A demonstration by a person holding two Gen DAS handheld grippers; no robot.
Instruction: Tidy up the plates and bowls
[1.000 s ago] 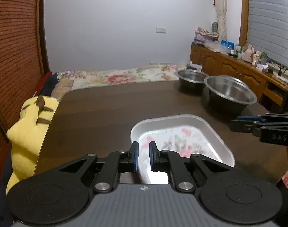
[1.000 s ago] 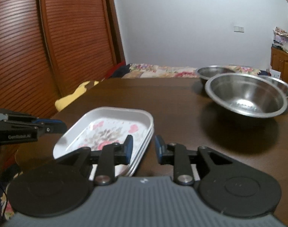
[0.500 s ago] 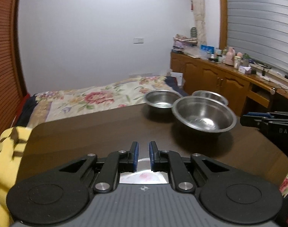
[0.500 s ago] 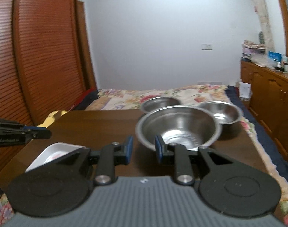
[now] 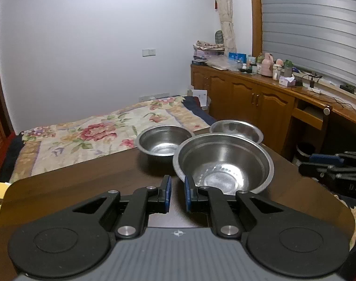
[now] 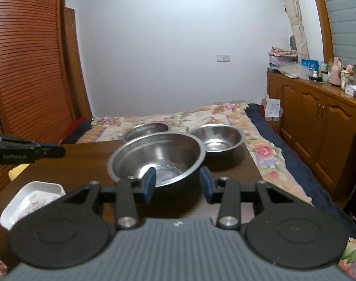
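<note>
Steel shows ahead of both tools: a large round stainless-steel bowl [image 6: 156, 155] stands on the dark brown wooden table [image 5: 84, 182] just past the right gripper [image 6: 178, 183], whose blue-padded jaws have just been opening and now stand apart with nothing between them. Two smaller round stainless-steel bowls [image 6: 217, 138] [image 6: 144, 130] sit beyond it, and a white rectangular floral-printed plate [image 6: 31, 201] lies to that gripper's left. The left gripper [image 5: 175, 194] is nearly closed on nothing, the big bowl just ahead to its right.

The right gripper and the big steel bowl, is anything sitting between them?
Nothing: right wrist view shows right gripper, jaws just opening, facing big steel bowl directly.
</note>
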